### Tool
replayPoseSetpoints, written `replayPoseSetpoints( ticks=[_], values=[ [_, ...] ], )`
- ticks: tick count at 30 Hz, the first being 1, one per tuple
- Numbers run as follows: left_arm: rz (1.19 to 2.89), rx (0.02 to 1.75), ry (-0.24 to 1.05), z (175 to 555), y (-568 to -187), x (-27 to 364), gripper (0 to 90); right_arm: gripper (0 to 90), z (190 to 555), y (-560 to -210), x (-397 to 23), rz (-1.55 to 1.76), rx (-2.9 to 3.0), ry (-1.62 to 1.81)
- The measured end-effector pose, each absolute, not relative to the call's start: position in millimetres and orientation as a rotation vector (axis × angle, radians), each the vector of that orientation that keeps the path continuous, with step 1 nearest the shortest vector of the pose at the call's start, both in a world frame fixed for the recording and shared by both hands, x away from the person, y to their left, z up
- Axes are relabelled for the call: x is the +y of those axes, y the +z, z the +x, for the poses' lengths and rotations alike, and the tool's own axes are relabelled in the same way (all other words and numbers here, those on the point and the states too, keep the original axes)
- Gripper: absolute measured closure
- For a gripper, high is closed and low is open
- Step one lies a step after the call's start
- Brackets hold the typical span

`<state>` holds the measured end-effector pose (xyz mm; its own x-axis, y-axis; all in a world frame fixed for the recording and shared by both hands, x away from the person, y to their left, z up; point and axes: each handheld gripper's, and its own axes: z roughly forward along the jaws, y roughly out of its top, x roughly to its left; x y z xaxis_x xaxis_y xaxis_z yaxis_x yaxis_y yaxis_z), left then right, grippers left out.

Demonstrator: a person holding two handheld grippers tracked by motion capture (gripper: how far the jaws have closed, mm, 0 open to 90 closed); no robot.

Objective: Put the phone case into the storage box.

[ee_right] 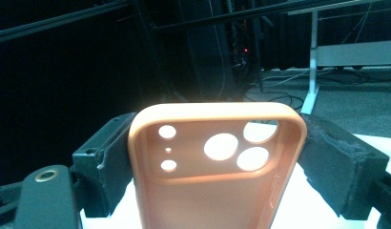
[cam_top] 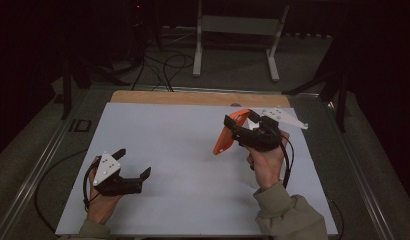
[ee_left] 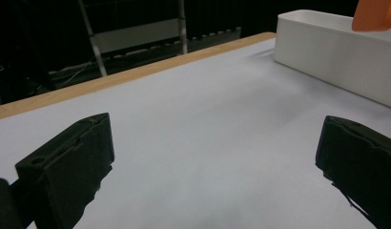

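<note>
Above the table, right tool clamps orange phone case.

Overall illumination dim; surroundings near black. White desk brightest area, evenly lit, soft faint shadows. Right gripper view: orange phone case close, soft-focus, backlit, glow through cutouts. Left gripper view: jaws slightly blurred, underexposed.

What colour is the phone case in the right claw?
Orange, the phone case shows best in the right gripper view.
</note>
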<state>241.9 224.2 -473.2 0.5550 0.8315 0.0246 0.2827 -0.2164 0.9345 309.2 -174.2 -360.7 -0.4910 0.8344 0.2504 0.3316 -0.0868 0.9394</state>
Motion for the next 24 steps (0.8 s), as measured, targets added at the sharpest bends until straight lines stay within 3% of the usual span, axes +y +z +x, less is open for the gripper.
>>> replayPoseSetpoints(
  ticks=[24],
  values=[
    [1.724,0.985,0.67,218.5,-498.7,250.6,0.1,16.9,315.0,-357.3,-188.3,1.29,1.744,1.615]
  ],
)
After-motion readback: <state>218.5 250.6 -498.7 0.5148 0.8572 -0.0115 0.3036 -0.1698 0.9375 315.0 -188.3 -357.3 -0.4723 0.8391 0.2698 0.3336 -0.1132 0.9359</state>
